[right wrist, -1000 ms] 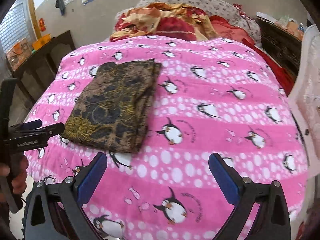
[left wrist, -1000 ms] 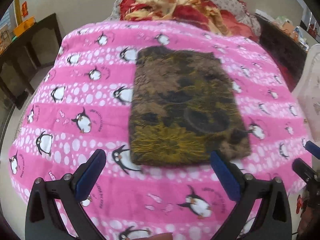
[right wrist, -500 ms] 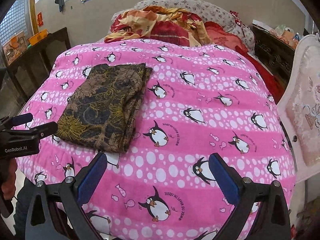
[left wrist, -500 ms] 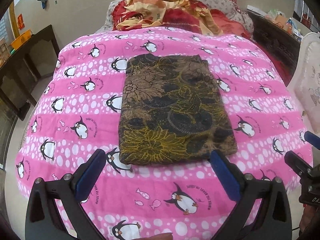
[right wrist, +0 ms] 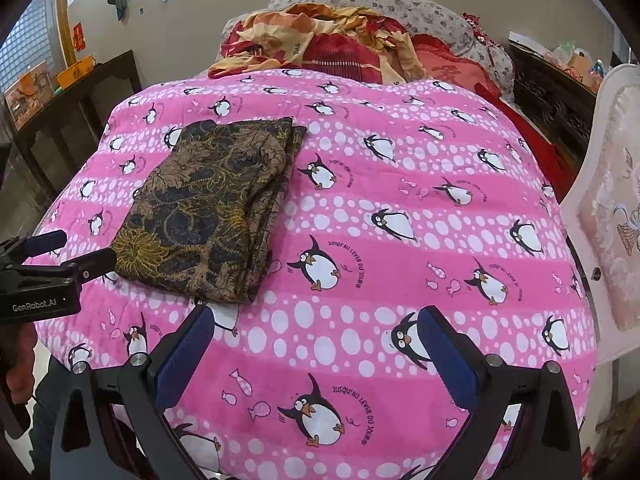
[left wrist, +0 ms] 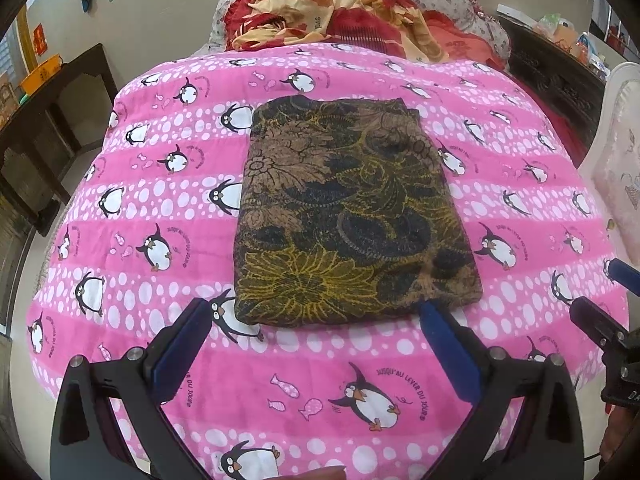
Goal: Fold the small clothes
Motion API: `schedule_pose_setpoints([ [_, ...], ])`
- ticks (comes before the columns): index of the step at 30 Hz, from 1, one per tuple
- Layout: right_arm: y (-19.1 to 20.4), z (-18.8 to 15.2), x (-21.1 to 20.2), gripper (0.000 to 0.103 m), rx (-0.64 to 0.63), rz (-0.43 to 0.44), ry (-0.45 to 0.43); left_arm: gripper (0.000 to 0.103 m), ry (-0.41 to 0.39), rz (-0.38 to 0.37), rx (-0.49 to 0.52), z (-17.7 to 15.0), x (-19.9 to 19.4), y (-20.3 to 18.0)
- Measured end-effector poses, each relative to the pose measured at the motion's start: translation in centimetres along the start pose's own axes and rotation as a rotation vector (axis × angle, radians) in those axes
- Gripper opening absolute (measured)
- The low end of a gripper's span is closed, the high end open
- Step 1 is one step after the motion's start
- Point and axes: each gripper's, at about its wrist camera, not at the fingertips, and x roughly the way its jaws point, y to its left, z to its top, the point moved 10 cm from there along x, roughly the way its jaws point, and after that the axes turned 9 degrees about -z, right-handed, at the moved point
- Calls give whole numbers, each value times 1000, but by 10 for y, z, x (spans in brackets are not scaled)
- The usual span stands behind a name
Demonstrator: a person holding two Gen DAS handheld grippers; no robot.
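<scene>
Left wrist view looks down on a folded cloth (left wrist: 352,216), a dark rectangle printed with brown, black and mustard-yellow flowers, lying flat on a pink penguin-print blanket (left wrist: 160,184) that covers the bed. Its edges are fairly straight; the near edge sits just beyond the tips of the left gripper (left wrist: 320,344). From the right wrist view the same cloth (right wrist: 212,212) lies on the left half of the blanket (right wrist: 400,240), and its stacked layers show along the right-hand side.

The left gripper's blue-padded fingers (left wrist: 182,354) are spread wide, hold nothing and hang above the blanket; whether the right-hand tip brushes the cloth's near corner cannot be told. The right gripper (right wrist: 316,352) is likewise spread wide and empty over bare blanket, its left finger (right wrist: 184,356) near the cloth's near corner but apart from it. Each gripper also appears at the edge of the other's view: the right one (left wrist: 600,308) at the far right, the left one (right wrist: 60,256) at the far left, with a hand (right wrist: 20,360) below it.

A crumpled red and orange blanket (left wrist: 340,12) is heaped at the head of the bed.
</scene>
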Motion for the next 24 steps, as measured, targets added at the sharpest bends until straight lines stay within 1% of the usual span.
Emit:
schedule_pose_setpoints([
  [17, 6, 1, -1, 103, -8, 6, -1, 103, 11, -11, -15, -3, 5, 0],
  [21, 7, 2, -1, 103, -6, 6, 0, 103, -26, -50, -13, -1, -2, -4],
  [24, 7, 2, -1, 103, -9, 6, -1, 103, -32, -37, -5, 0, -2, -3],
])
